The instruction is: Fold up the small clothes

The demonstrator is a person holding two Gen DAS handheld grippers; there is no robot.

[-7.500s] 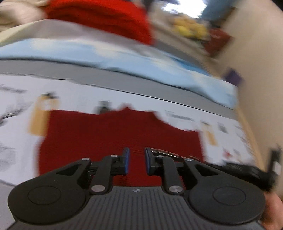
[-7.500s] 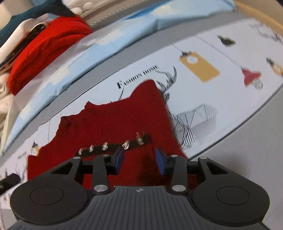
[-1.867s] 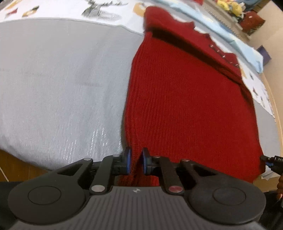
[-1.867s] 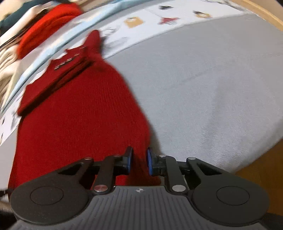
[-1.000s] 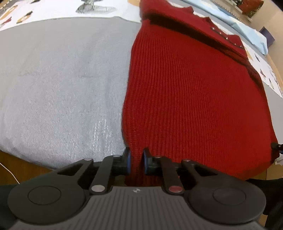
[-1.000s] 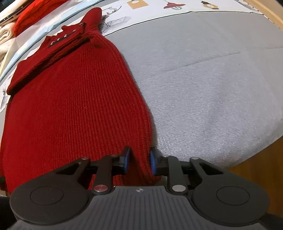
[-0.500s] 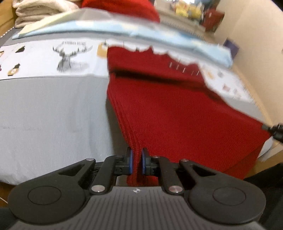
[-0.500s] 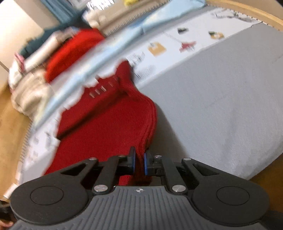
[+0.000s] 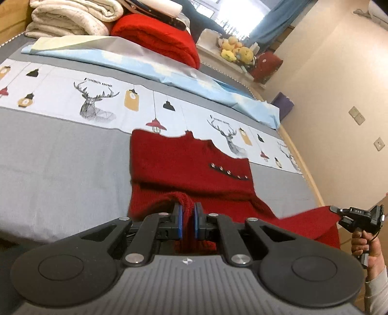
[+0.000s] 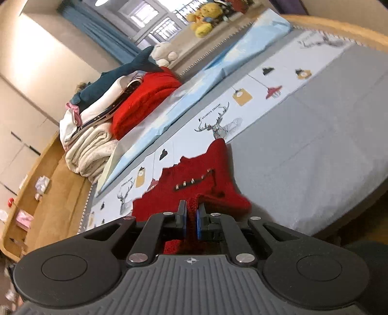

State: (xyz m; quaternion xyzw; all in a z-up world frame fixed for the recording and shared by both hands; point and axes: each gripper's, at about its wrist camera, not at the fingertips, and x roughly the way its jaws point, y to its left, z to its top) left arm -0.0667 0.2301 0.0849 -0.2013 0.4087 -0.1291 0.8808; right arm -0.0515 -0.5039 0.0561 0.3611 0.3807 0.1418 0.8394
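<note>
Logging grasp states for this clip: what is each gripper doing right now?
Left gripper: shut on the sweater, at one hem corner.
Right gripper: shut on the sweater, at the other hem corner.

A grey bedspread (image 9: 60, 157) is spread over the bed, crossed by a white printed band (image 9: 72, 97) on which deer heads and hanging lamps are drawn. Beyond the band a pale blue sheet (image 9: 169, 70) is laid flat, and behind it a cream blanket (image 9: 68, 19), a bright red folded textile (image 9: 160, 38) and other folded clothes are stacked in a pile (image 10: 97, 114). Yellow plush toys (image 9: 236, 52) are seen on the ledge under the window, with blue curtains (image 10: 97, 26) hung beside it and a wooden floor (image 10: 48, 193) below the bed.
</note>
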